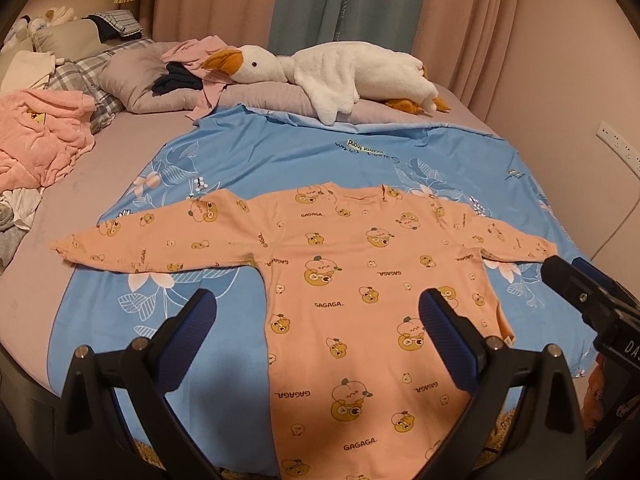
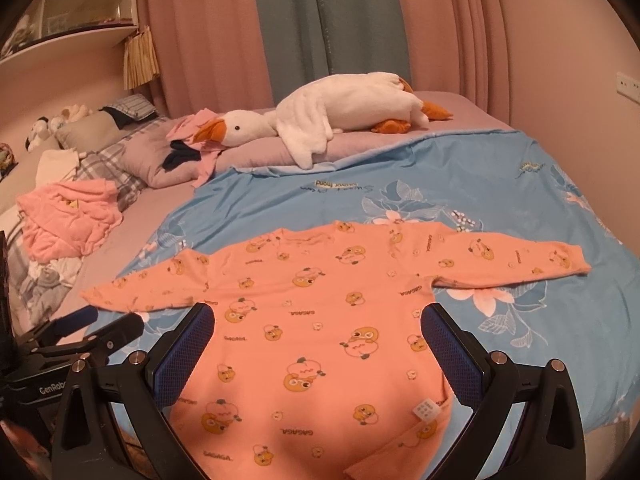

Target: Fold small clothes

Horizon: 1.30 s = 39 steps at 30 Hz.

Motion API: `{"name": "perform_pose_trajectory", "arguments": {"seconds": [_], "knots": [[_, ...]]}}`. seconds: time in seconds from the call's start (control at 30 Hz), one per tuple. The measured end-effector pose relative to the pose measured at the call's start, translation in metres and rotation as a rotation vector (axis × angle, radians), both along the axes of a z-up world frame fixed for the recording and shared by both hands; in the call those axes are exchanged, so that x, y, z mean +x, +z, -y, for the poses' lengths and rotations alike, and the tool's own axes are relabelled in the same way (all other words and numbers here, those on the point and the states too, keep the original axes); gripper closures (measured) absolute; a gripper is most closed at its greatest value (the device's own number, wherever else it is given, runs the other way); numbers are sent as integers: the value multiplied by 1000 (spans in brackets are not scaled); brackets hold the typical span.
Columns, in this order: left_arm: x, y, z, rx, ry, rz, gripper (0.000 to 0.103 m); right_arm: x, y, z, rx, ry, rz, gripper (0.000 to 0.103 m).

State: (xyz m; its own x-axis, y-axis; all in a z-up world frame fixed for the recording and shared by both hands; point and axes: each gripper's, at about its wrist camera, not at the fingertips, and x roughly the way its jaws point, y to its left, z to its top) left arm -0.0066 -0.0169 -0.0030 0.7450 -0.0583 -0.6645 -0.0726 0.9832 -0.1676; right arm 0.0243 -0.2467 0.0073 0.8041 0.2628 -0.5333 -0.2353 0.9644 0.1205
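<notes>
1. Ahead of both grippers, a bed [image 1: 120, 128] covered by a lilac sheet is seen, with a blue floral quilt [image 1: 280, 152] spread across it.
2. Beyond the quilt's far edge, a white goose plush toy [image 1: 340, 68] is laid lengthwise on a lilac pillow [image 2: 256, 152], well apart from either gripper.
3. Directly in front of the grippers, an orange long-sleeved top [image 1: 344, 280] printed with cartoon ducks is laid flat on the quilt, both sleeves stretched out sideways and its hem nearest the cameras.
4. Far off to the left of the left gripper, a crumpled pink garment [image 1: 36, 132] is heaped beside a plaid pillow [image 1: 88, 76].
5. The left gripper [image 1: 316, 312] is held above the top's lower left part with its fingers spread wide apart; nothing is gripped.
6. The right gripper [image 2: 316, 324] is held above the top's body, likewise spread wide and gripping nothing.
7. Near the right gripper's right finger, a small white label [image 2: 426, 408] is seen at the top's hem.
</notes>
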Motion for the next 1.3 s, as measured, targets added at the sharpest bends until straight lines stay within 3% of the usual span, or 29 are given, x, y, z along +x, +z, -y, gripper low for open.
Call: {"name": "perform_pose_trajectory", "arguments": {"seconds": [1.3], "knots": [[3,-6,-3,-25,-4,-14,3,6,-3,6,17,-32,-6,1]]}}
